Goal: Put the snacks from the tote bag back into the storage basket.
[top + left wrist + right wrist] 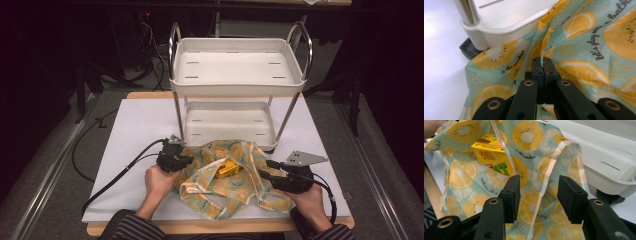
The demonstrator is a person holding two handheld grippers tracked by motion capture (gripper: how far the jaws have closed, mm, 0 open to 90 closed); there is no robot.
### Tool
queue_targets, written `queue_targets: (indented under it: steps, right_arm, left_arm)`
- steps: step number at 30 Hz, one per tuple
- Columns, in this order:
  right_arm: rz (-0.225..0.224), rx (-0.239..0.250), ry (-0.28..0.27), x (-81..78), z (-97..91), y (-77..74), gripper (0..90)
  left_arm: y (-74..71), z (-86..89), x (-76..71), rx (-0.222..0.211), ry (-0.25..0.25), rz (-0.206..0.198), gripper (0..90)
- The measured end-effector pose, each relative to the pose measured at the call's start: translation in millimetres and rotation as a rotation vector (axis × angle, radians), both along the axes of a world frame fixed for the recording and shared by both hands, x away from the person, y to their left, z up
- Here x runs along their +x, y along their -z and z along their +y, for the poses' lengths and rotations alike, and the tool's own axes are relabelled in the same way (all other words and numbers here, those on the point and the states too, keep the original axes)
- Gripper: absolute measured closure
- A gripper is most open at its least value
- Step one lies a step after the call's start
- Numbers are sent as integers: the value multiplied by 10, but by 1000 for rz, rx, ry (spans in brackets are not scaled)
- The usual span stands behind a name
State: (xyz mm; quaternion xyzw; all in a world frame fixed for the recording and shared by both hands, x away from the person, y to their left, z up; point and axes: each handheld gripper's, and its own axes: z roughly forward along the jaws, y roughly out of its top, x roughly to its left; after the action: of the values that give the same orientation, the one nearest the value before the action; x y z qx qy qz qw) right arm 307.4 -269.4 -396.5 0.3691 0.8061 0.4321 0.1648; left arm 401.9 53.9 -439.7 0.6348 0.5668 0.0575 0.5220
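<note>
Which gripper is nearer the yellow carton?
Roughly equal, right maybe nearer. Left gripper pinches the bag left of the yellow carton; right gripper hangs open on its right.

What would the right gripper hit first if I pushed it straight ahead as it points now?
Most likely the bag's handle strap, which hangs between the open jaws of the right gripper, then the lemon-print bag behind it. The yellow carton sits left of that line; depth is unclear.

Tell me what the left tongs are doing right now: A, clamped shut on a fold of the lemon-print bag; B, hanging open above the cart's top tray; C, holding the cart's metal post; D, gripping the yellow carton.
A: the left tongs are closed, pinching a fold of the lemon-print bag beside the cart.
</note>
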Motion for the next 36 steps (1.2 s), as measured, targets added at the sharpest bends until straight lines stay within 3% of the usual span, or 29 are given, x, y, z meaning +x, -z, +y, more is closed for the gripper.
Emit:
queue_targets:
  steps: [8, 13, 16, 19, 22, 25, 31, 36]
  right_arm:
    - [16, -9, -53, -3, 162, 23, 549]
    - [26, -62, -77, 20, 291, 89, 554]
    - [48, -69, -79, 38, 331, 136, 583]
    - [54, -106, -82, 69, 350, 176, 643]
    - [69, -109, -90, 84, 344, 187, 743]
    - [56, -94, -104, 68, 328, 145, 857]
    - [32, -55, -82, 89, 297, 99, 900]
    - [30, -61, -69, 127, 303, 74, 900]
  left_arm:
    - [11, -4, 14, 9, -8, -2, 899]
    - [22, 2, 22, 12, 2, -5, 898]
    - [23, -4, 23, 9, 4, -3, 897]
    - [39, -16, 20, 14, 10, 0, 896]
    - [4, -16, -26, 4, 11, -14, 892]
    - [-18, -4, -53, 9, 14, -23, 878]
    - [-136, 35, -154, -14, 31, -46, 784]
    - [-242, 105, -255, -8, 28, -71, 612]
